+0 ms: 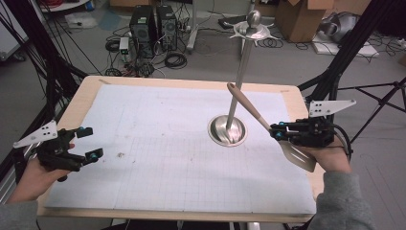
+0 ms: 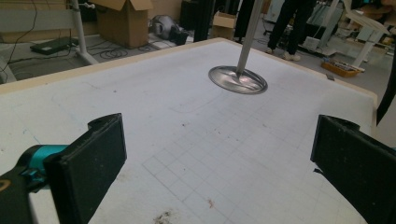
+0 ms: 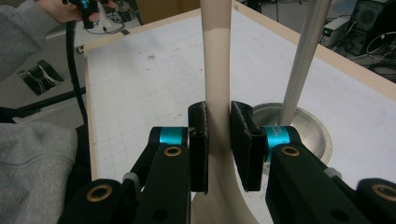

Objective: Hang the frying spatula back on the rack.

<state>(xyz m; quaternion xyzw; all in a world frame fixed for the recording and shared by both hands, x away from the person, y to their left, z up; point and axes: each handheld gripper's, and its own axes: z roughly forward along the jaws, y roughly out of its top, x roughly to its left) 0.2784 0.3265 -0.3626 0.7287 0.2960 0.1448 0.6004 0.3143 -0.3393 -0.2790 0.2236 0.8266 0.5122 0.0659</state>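
Left forearm: came in from the bottom left corner of the high view, grey sleeve at the wrist.
Left hand (image 1: 33, 175): wrapped round the rear of its tool, low at the left edge.
Left gripper (image 1: 88, 143): pointed right and a little forward, its 2 jaws spread wide with nothing between them; in the left gripper view the 2 black pads (image 2: 91, 158) stood far apart.
Right forearm: rose from the bottom right corner, grey sleeve.
Right hand (image 1: 330, 158): cupped under its tool at the right edge.
Right gripper (image 1: 277, 130): pointed left, 2 jaws pinched close; in the right gripper view its pads (image 3: 198, 140) pressed in from both sides.
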